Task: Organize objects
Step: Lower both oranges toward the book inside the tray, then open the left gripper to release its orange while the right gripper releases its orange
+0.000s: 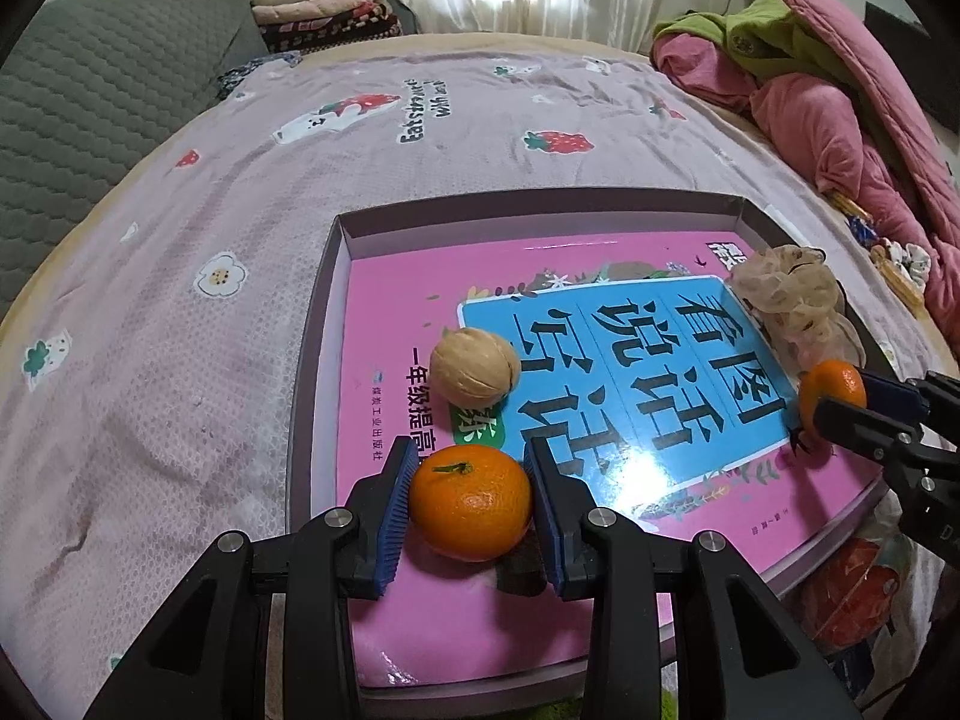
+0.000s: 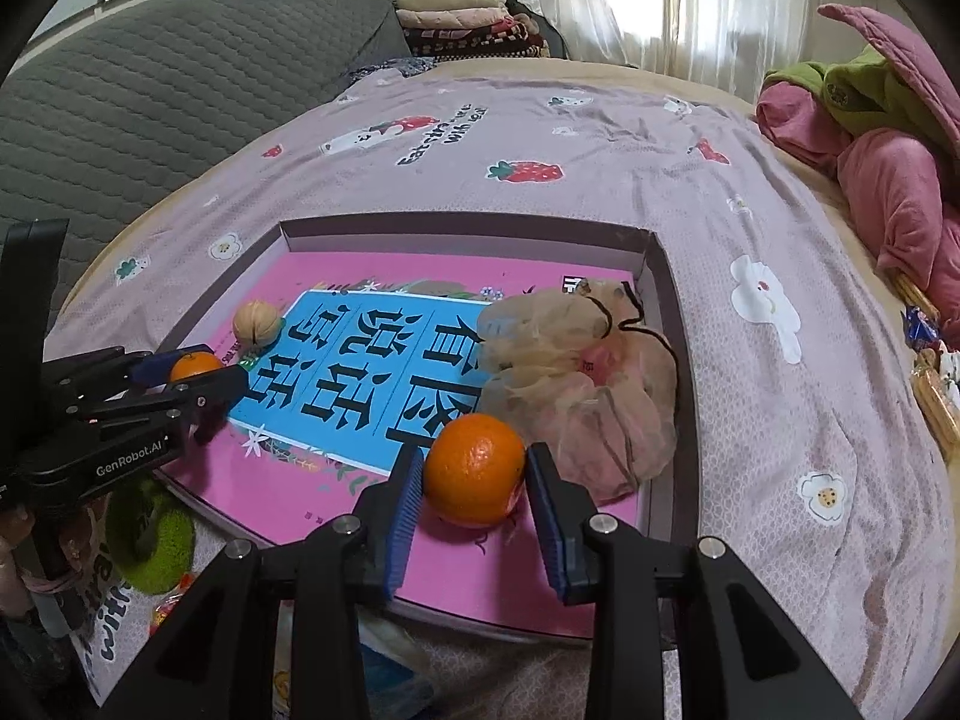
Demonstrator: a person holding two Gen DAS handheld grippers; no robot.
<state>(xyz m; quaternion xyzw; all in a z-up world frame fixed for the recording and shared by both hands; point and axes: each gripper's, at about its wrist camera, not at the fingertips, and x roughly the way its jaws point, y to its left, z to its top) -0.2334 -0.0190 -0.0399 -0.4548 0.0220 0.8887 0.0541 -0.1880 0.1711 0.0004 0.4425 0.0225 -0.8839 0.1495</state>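
Tangerine (image 1: 470,501) per claw (both clamped)

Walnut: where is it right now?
The walnut lies loose on the pink book inside the shallow box, near its left wall in the left wrist view, just beyond the orange in the left hand-held gripper.

Near edge of the shallow grey cardboard tray (image 1: 312,372) is hidden behind the black finger mounts in both wrist views. Pink book with blue title panel (image 1: 600,372) — far right corner covered by the beige mesh drawstring pouch (image 2: 576,378); pouch contents can't be made out. Orange-red bag (image 1: 858,594) beside the tray is mostly hidden by its rim. Small items at the bed's right edge (image 2: 936,384) — cut off, unreadable.
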